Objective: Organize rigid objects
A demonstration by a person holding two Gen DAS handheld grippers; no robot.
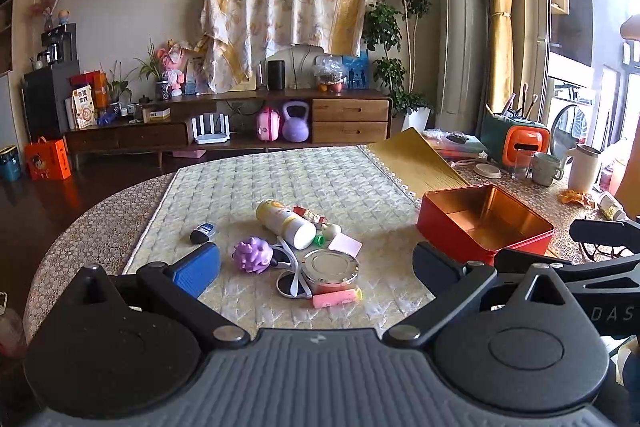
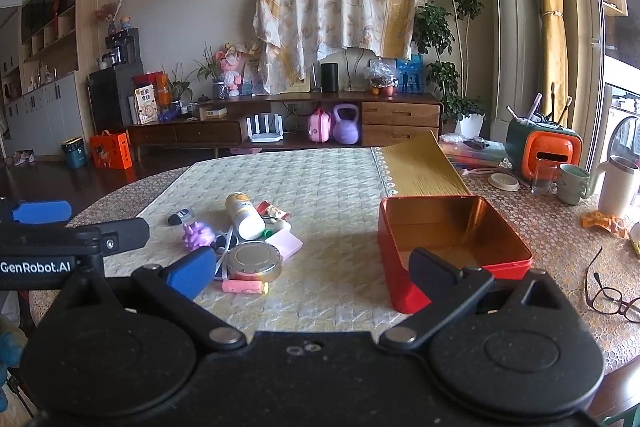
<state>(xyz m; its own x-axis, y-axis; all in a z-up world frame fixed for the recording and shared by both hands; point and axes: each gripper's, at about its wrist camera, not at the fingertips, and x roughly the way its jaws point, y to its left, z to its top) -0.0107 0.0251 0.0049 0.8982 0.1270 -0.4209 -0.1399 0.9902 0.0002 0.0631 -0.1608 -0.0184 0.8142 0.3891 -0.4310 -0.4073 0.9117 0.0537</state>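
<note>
A heap of small rigid things lies on the quilted mat (image 1: 304,179): a white bottle (image 1: 286,223) on its side, a purple spiky toy (image 1: 252,255), a round metal tin (image 1: 330,269), a pink tube (image 1: 336,298), a pink card (image 1: 345,243), sunglasses (image 1: 294,281) and a small black item (image 1: 202,233). My left gripper (image 1: 316,267) hovers open just short of the heap and holds nothing. To the right stands an open red tin box (image 2: 386,247), its gold lid (image 2: 420,167) behind it. My right gripper (image 2: 312,271) is open between the tin (image 2: 252,261) and the box.
Eyeglasses (image 2: 608,297) lie on the tablecloth at the right. Behind the box stand a mug (image 2: 572,183), a glass (image 2: 544,175), a white jug (image 2: 618,187) and an orange-green holder (image 2: 544,151). The round table's edge curves away at the left.
</note>
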